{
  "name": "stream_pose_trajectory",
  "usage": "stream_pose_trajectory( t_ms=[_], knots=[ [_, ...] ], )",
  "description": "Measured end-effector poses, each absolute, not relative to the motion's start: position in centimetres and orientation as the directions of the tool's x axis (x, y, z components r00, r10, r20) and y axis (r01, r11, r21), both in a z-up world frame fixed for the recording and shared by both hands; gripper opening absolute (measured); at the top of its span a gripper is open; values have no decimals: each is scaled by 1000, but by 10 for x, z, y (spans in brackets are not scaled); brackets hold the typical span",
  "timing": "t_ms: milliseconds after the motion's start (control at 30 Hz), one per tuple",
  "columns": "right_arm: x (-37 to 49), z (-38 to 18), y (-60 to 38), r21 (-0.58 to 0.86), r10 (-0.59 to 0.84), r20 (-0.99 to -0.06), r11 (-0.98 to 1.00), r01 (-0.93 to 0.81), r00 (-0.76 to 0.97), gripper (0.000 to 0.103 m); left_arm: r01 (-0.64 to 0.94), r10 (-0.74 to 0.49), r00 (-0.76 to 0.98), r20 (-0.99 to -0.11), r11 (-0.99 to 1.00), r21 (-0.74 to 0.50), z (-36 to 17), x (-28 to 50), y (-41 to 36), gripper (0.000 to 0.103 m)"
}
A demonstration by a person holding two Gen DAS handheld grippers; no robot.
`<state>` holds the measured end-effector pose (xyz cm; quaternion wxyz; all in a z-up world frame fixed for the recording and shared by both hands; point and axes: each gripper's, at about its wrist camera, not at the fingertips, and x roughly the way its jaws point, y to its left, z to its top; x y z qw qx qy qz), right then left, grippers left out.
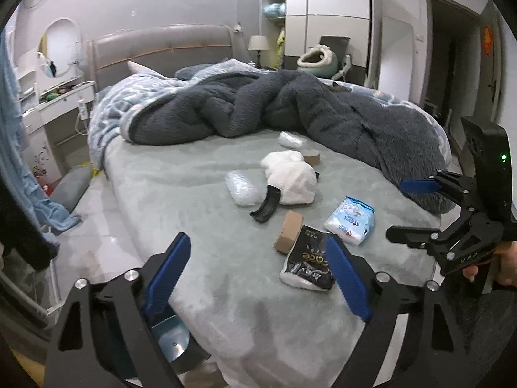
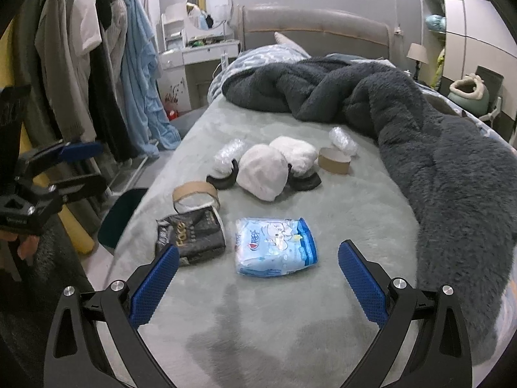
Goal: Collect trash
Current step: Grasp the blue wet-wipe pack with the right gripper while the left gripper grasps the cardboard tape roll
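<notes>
Trash lies on the grey-green bed [image 1: 200,194]. There is a black wrapper [image 1: 308,262], a blue-and-white tissue pack [image 1: 350,221], a cardboard tape ring [image 1: 288,231] and bubble-wrap wads [image 1: 242,189]. My left gripper [image 1: 258,242] is open above the bed's near corner, its right-hand finger overlapping the black wrapper's edge. In the right wrist view my right gripper [image 2: 258,247] is open and low over the bed. The tissue pack [image 2: 274,247] lies between and just beyond its pads, untouched, with the black wrapper [image 2: 190,236] and cardboard ring [image 2: 194,194] to its left.
A white fluffy item with black horn-shaped pieces [image 2: 261,174], a second cardboard ring [image 2: 334,160] and more bubble wrap [image 2: 342,140] lie mid-bed. A dark grey blanket [image 2: 436,161] is heaped to the right and rear. A dark teal container [image 2: 122,216] stands beside the bed, and clothes [image 2: 80,64] hang at left.
</notes>
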<state>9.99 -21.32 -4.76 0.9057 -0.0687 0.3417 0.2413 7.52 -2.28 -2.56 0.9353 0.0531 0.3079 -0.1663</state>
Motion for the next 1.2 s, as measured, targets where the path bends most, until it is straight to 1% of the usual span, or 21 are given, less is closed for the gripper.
stream_pose_trajectory(
  t_ms=[133,233,367,433,567,633,833,867,933,967,1033,1100,1200],
  knots=[
    [110,-60,-214,32,384,-674,869,-494,631,98,384,-314,732,-605,923,-14,-34,90,-33,81],
    [118,-69,-216,35,383,-688,866,-500,616,94,410,-341,706,-620,911,-34,-43,102,-40,72],
    [125,-77,-217,43,389,-702,859,-510,597,94,439,-369,679,-635,897,-52,-52,116,-48,64],
    [127,-80,-216,46,395,-703,856,-516,592,94,450,-385,664,-641,890,-69,-55,123,-51,61],
    [133,-86,-213,50,399,-713,849,-526,576,93,466,-389,638,-664,882,-69,-64,134,-59,52],
    [135,-89,-212,55,400,-716,849,-525,572,93,471,-391,630,-671,879,-70,-67,138,-62,50],
    [143,-93,-209,56,400,-718,849,-525,570,93,468,-400,607,-686,878,-98,-75,152,-65,35],
    [144,-93,-208,57,398,-720,850,-524,569,92,467,-400,603,-690,878,-101,-77,155,-65,31],
    [148,-95,-207,57,394,-724,852,-520,566,84,469,-406,593,-695,876,-112,-79,157,-66,26],
    [149,-96,-207,60,394,-726,853,-519,564,83,471,-411,589,-696,874,-118,-80,158,-67,22],
    [151,-97,-206,62,395,-728,852,-520,560,76,473,-420,583,-696,872,-129,-81,160,-67,21],
    [151,-97,-205,61,397,-727,850,-523,560,73,470,-425,583,-692,872,-139,-80,161,-66,21],
    [150,-89,-208,65,402,-709,855,-515,579,71,457,-429,598,-677,876,-152,-76,162,-63,20]
  ],
)
